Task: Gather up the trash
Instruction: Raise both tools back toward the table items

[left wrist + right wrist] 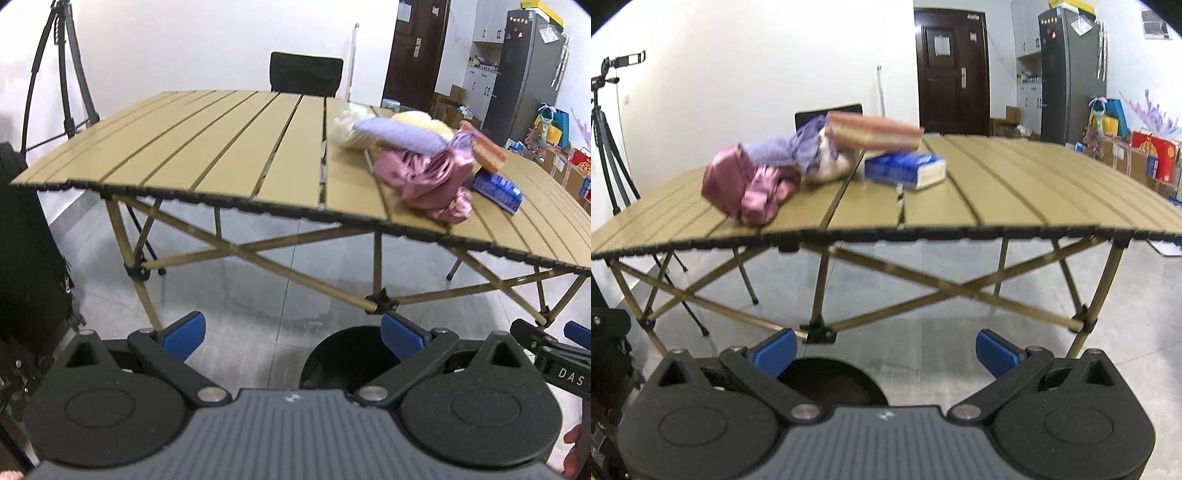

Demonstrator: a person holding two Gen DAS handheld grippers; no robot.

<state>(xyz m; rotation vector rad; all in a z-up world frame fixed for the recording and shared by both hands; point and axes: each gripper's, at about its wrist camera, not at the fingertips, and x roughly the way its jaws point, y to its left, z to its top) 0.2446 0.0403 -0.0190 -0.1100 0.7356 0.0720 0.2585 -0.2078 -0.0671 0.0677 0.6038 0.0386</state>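
low in the left wrist view, the left gripper (291, 334) spreads its blue-padded fingers (186, 330) wide with nothing between them, held below the level of the tabletop; just behind the right-hand finger a black bin (332, 354) stands on the grey floor in front of the table; at the far right edge part of the right gripper (554, 347) shows, too little to tell its state from here; beyond, the tan slatted folding table (221, 147) carries the trash in a heap toward its right side: a crumpled pink bag (421, 177) nearest the front edge, a purple packet (399, 134) lying over a clear wrapper (345, 127), a yellow item (421, 120) behind, a reddish-orange packet (484, 149) and a blue packet (496, 190) to the right; a black chair (306, 74) stands behind the table.

low in the right wrist view, the right gripper (886, 349) also has its fingers (997, 350) spread wide and empty, below table height; the black bin (831, 380) sits just behind the left-hand finger; on the table (1015, 184) the pink bag (746, 188) lies at the left of the heap, the purple packet (790, 147) behind it, the reddish-orange packet (875, 131) resting tilted on top, the blue packet (905, 170) flat to the right; a tripod (605, 147) stands at far left.
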